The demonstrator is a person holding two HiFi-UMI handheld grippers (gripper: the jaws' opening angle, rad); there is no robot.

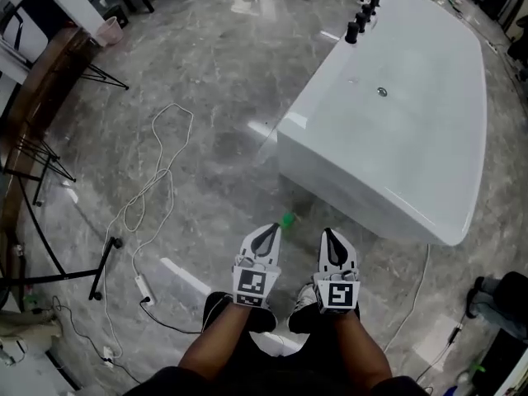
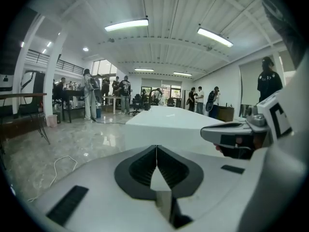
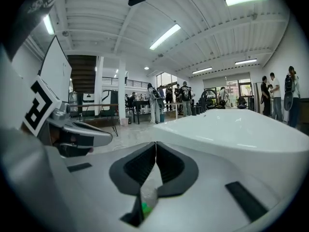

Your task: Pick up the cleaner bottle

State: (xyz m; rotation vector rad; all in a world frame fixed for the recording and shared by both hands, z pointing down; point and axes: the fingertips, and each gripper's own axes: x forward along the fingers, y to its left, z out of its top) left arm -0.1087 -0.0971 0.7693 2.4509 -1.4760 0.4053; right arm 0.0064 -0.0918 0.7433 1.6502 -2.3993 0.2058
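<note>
Grippers are hovering side by side, left gripper [image 1: 271,231] and right gripper [image 1: 330,236], both with jaws pressing together, empty, near the green-capped cleaner bottle [image 1: 287,219] beside the bathtub [image 1: 330,172].

Looked down on a grey, glossy, marbled floor [image 1: 206,97]. Bore a white bathtub [image 1: 396,139] at the right, resting flat on it. Held a small green-capped cleaner bottle [image 1: 287,219] just beside the tub's near corner (too small to tell whether upright or tipped). Carried a white cable [image 1: 157,163] in loose loops at the left, running down to a power strip [image 1: 144,287], with a black stand leg [image 1: 105,269] near it. Kept a pink bin [image 1: 109,30] well apart, beside a brown counter [image 1: 37,73].
</note>
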